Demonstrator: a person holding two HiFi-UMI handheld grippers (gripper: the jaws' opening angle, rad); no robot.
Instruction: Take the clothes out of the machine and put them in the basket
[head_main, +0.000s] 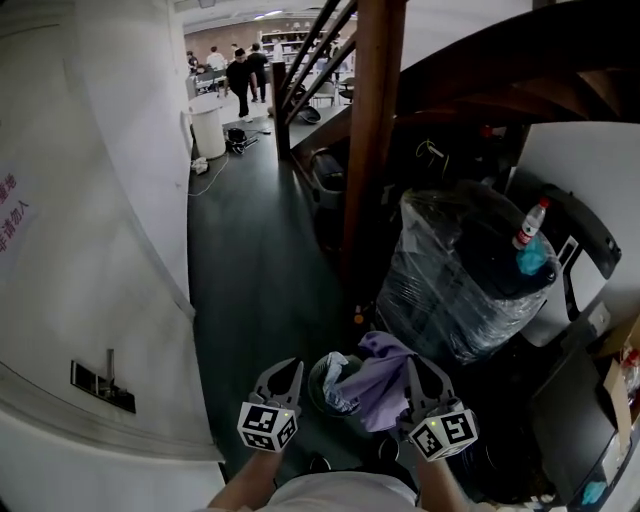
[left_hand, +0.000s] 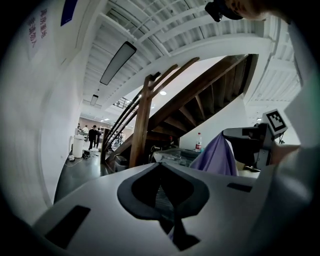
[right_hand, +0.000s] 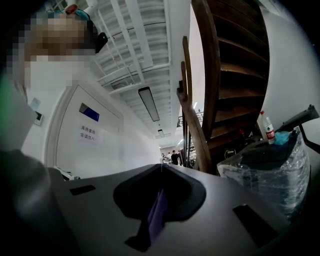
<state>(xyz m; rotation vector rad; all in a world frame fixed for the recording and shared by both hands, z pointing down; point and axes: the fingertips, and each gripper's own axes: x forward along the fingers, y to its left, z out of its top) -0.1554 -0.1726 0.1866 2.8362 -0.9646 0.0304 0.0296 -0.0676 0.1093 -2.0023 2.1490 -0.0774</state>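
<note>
Right gripper (head_main: 416, 368) jaws were clamped on the purple cloth (head_main: 378, 385); cloth hung in the air between both grippers, just over a dark round container (head_main: 313, 388) with pale fabric (head_main: 335, 392) in it; left gripper (head_main: 288, 368) jaws were closed together.

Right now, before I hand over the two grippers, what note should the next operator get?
Left gripper: jaws together on grey ribbed material; what it is, unclear.
Right gripper: shut on the crumpled purple cloth, hanging by the dark round basket.
Done: pale bunched clothes already lie in the basket.
Left: drop the purple cloth in; machine not in view, so probably check it for more.
</note>
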